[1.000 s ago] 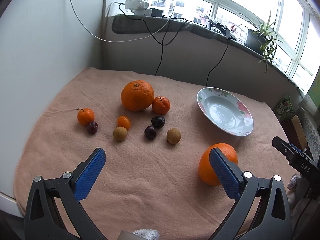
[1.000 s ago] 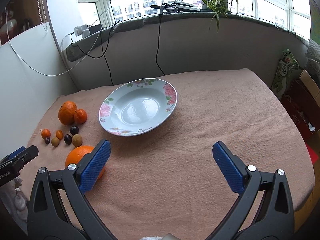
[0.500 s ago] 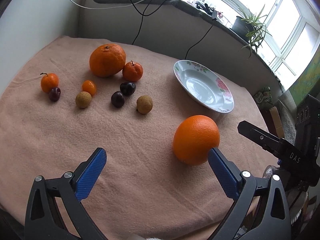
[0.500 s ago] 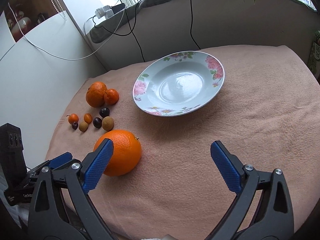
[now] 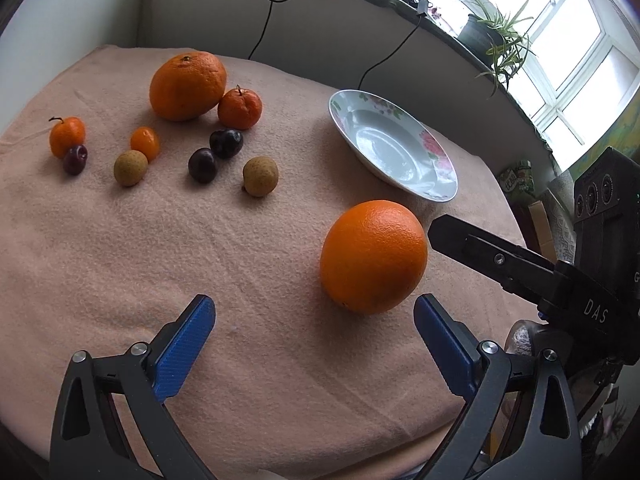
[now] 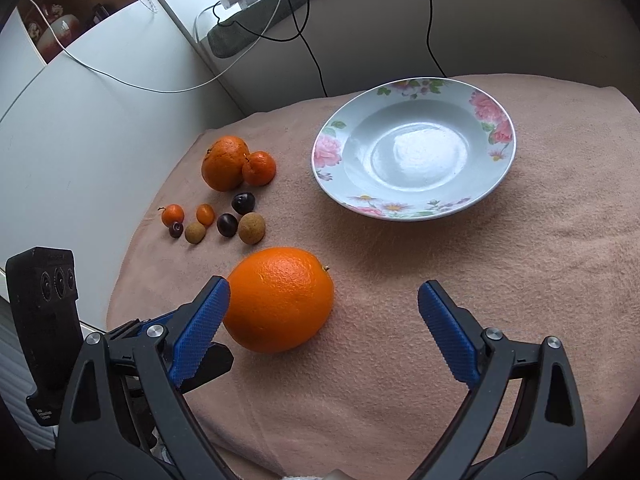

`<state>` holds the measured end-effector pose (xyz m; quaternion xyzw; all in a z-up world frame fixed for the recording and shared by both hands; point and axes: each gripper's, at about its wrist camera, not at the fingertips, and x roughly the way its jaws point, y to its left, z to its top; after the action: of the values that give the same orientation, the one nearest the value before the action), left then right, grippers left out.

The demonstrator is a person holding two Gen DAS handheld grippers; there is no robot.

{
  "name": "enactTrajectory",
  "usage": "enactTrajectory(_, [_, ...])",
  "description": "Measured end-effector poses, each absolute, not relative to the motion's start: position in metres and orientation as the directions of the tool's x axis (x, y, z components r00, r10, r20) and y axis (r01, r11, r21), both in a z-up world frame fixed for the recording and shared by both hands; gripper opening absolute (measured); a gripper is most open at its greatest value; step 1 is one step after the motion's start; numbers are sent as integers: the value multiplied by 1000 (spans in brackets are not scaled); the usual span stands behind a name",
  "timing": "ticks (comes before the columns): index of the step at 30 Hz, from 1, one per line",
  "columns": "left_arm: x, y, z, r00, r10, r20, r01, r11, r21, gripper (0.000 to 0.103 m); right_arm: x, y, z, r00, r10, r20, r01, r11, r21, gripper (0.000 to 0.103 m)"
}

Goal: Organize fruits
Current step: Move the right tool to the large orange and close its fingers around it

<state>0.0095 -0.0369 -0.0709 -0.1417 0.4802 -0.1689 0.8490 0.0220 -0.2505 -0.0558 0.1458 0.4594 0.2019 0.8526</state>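
Orange (image 6: 279, 299) on the pink cloth (image 6: 400, 360), near side of the plate (image 6: 414, 148) — left gripper (image 5: 314, 346) and right gripper (image 6: 322, 328) both spread wide, holding nothing

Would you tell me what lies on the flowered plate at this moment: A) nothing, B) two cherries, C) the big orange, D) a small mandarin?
A: the flowered plate shows a bare white bowl, while the big orange rests on the cloth near the right gripper.

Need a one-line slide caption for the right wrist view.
Open right gripper closing in on a large orange near the empty floral plate.
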Motion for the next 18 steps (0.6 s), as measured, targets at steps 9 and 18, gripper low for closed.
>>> enactTrajectory(9, [12, -59, -72, 458, -456, -763, 237, 890, -389, 79, 28, -241, -66, 440, 525, -728, -235, 850, 471, 97])
enactTrajectory(18, [23, -67, -77, 444, -476, -760, 266, 879, -395, 70, 34, -228, -71, 384, 563, -731, -262, 826, 499, 94])
